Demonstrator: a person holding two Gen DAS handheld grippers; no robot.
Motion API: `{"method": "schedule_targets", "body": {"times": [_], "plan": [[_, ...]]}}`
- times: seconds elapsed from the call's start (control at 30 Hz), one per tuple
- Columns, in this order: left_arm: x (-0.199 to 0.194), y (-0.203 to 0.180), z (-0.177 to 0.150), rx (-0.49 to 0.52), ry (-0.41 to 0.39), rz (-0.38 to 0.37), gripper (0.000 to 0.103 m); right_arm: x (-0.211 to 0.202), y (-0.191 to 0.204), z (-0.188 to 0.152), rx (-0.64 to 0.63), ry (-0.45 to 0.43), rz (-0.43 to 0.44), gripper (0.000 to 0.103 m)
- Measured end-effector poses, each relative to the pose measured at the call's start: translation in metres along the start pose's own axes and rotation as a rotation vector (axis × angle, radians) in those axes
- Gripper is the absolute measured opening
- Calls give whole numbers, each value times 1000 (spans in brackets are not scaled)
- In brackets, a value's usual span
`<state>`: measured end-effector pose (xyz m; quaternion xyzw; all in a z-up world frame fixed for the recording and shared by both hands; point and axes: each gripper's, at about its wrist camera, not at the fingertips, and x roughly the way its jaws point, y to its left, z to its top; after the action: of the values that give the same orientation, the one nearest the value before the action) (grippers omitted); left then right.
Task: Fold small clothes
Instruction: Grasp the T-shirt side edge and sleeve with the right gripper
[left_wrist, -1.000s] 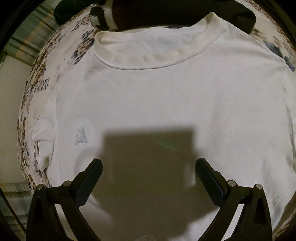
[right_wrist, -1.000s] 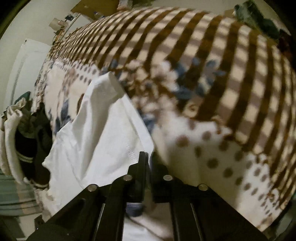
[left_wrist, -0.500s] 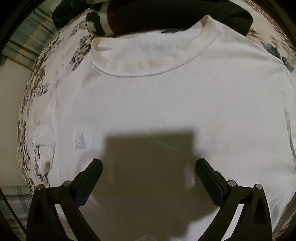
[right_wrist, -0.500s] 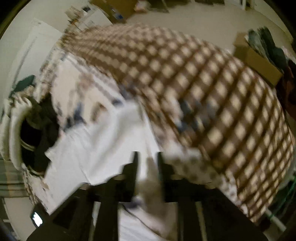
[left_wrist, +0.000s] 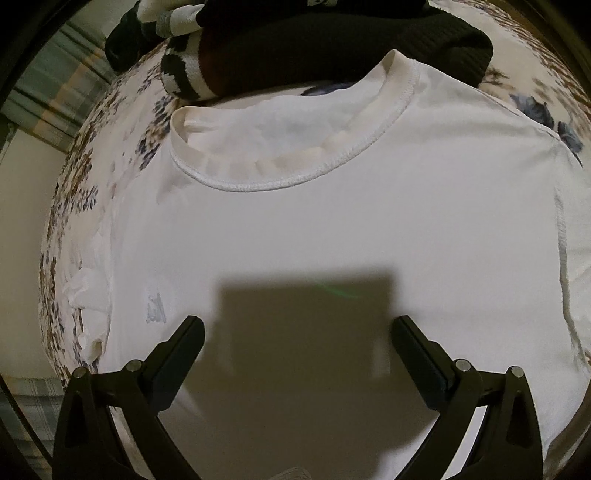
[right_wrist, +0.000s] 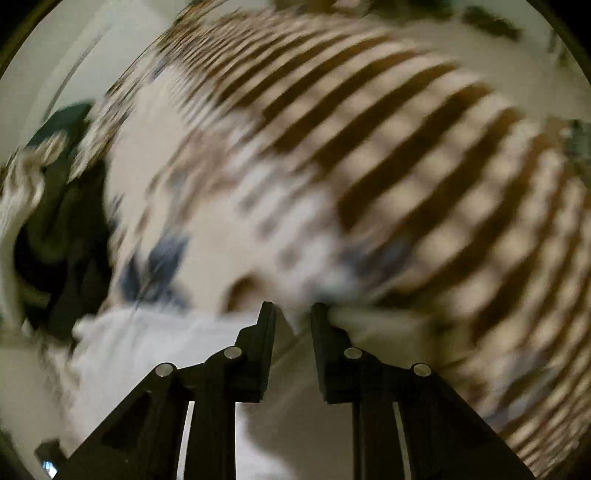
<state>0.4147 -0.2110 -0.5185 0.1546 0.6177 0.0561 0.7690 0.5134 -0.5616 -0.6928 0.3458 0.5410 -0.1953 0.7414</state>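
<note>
A soft, light white T-shirt (left_wrist: 332, 229) lies flat; left gripper (left_wrist: 297, 330) spread above it, right gripper (right_wrist: 293, 314) slightly parted after closing, empty; sleeve edges look easiest to pinch.

Left gripper (left_wrist: 297, 334): jaws spread wide, nothing between the pads, pointing steeply down, hanging over the white cloth without touching it. Both fingers (left_wrist: 184, 343) black, symmetric at the bottom of the left wrist view, sharp with no blur.

Right gripper (right_wrist: 292, 312): jaws close together with a narrow gap left; they have just been closing after a brief widening. Nothing is clamped between them; pale cloth shows through the gap, too blurred to tell whether the pads touch it. Pointing steeply down. The right wrist view is heavily smeared while the fingers (right_wrist: 266, 332) themselves stay sharp. No hand, sleeve or arm visible in either view.
</note>
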Motion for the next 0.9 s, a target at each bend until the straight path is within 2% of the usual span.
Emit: {"method": "schedule_targets", "body": {"times": [0.07,0.1,0.13,0.2,0.23,0.37,0.47,0.53,0.63,0.77,0.9], "plan": [[1,2,0,-4,2,-2,103,-7,-11,1,37,9,-3,23],[1,2,0,-5,4,-3,103,-11,-13,-1,45,19,5,28],[1,3,-1,-9,4,-5,103,-22,-15,-8,47,21,10,39],[1,4,-3,-13,9,-7,103,-50,-20,-31,82,12,42,53],[2,4,-4,-14,11,-8,103,-62,-32,-40,120,12,69,55],[5,4,-8,-11,21,-8,103,-81,-66,-99,343,92,181,55],[6,3,-9,-8,20,-8,103,-54,-78,-128,538,163,287,55],[5,3,-9,-8,23,-12,103,-31,-78,-141,656,151,370,55],[5,6,-11,-15,27,-18,103,-24,-81,-157,778,167,440,55],[6,12,-15,-22,38,-26,103,-36,-71,-177,736,176,430,55],[6,13,-18,-16,42,-26,103,-34,-54,-183,700,216,427,56]]}}
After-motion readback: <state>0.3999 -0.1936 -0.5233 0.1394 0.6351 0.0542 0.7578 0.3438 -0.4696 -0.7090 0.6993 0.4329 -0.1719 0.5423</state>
